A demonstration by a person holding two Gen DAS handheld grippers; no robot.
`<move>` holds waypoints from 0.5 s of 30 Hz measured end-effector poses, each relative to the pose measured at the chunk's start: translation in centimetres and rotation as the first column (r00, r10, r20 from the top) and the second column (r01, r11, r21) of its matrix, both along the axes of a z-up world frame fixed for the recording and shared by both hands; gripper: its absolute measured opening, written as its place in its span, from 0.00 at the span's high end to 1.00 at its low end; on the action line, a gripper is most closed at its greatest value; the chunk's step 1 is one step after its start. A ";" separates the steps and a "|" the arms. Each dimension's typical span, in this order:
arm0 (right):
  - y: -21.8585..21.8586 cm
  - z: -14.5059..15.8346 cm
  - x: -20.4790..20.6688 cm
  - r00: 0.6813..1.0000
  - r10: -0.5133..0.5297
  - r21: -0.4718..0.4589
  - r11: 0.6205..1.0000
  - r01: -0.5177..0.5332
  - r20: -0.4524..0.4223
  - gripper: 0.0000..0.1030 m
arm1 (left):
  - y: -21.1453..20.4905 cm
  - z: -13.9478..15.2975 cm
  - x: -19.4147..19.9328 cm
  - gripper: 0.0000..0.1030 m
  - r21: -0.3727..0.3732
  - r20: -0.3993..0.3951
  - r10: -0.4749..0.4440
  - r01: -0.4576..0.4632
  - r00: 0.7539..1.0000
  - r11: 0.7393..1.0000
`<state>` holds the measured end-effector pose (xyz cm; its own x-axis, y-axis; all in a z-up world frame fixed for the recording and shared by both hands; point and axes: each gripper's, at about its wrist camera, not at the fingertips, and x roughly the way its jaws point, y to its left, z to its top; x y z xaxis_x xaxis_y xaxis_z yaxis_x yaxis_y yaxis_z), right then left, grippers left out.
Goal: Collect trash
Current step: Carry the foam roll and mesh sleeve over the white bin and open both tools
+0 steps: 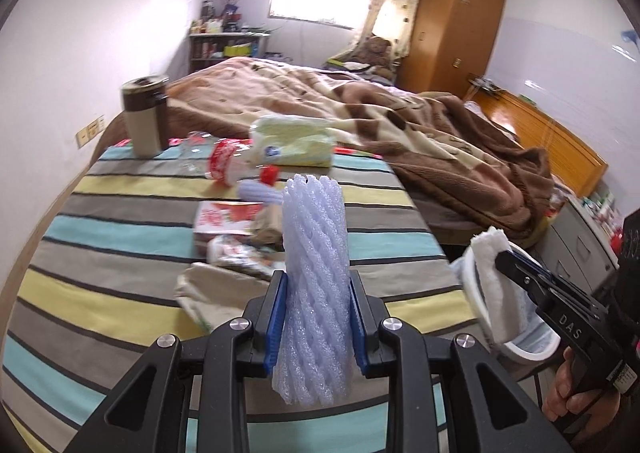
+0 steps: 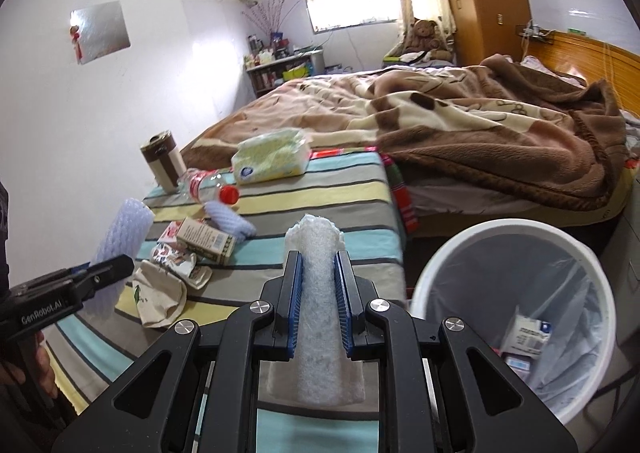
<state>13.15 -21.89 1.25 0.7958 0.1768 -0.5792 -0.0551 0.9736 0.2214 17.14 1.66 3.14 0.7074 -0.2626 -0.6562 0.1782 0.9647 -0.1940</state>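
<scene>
Foam netting sleeve (image 1: pixel 312 277), the bigger piece, stands pinched low in your left tongs (image 1: pixel 318 317) above the striped worktop (image 1: pixel 120 237); it looks featherlight and squashy, so grip mid-body. Your right tongs (image 2: pixel 318 305), beside the white bin (image 2: pixel 432 277), clamp a smaller white fibrous pad (image 2: pixel 316 293), likely soft and limp.

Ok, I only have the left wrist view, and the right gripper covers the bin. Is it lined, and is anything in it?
Observer: Yes, the white bin has a clear liner, and a few small packets lie at the bottom.
Operator: And what's behind the foam net I'm holding?
Observer: A small cardboard box with a barcode, lying on the striped table.
</scene>
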 end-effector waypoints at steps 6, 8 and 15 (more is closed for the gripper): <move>-2.3 0.2 -0.7 0.999 -0.046 -0.003 0.999 0.046 0.010 0.84 | -3.9 0.5 -0.6 0.72 -0.004 0.013 -0.077 0.077 0.997 0.997; -3.1 0.2 -0.8 0.998 -0.064 0.001 0.998 0.064 0.012 0.84 | -5.3 0.5 -0.7 0.72 -0.002 0.014 -0.106 0.106 0.994 0.994; -6.3 -0.3 -1.4 0.991 -0.134 -0.003 0.991 0.134 0.000 0.84 | -10.1 0.1 -0.5 0.72 0.005 0.005 -0.194 0.194 0.981 0.981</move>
<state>11.74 -28.23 0.98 0.8119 0.0668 -0.5800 0.0761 0.9729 0.2185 16.60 -8.48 3.29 0.6472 -0.3918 -0.6539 0.3628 0.9127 -0.1878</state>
